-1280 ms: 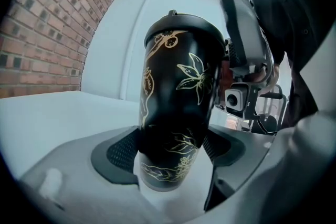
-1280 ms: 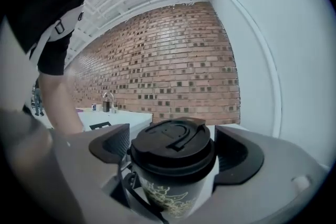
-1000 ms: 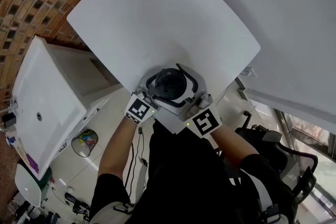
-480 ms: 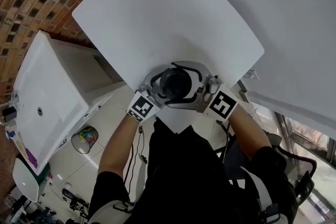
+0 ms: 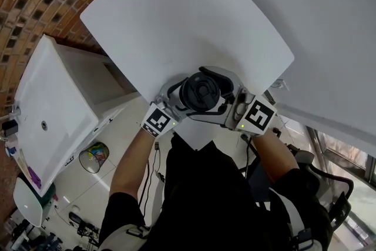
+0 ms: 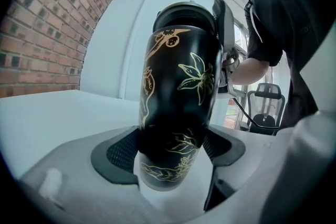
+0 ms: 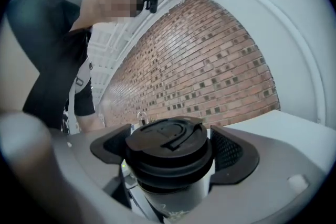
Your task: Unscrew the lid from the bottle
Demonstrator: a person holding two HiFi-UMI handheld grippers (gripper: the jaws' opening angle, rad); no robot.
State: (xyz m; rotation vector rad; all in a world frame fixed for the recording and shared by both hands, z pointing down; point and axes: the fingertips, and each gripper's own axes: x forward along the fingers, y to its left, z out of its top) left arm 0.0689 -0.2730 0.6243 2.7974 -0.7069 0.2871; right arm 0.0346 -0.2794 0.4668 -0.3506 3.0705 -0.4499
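The black bottle with gold flower drawings (image 6: 178,81) is clamped low on its body by the left gripper (image 6: 173,150) and so braced above the white table (image 5: 176,26). Its round black plastic lid (image 7: 168,139), apparently not yet off, is pinched by the right gripper (image 7: 171,150) for twisting.

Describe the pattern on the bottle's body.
Black bottle with gold flower line drawings, clearest in the left gripper view.

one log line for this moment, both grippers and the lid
left gripper: shut on bottle | right gripper: shut on lid | lid: on bottle, not yet off
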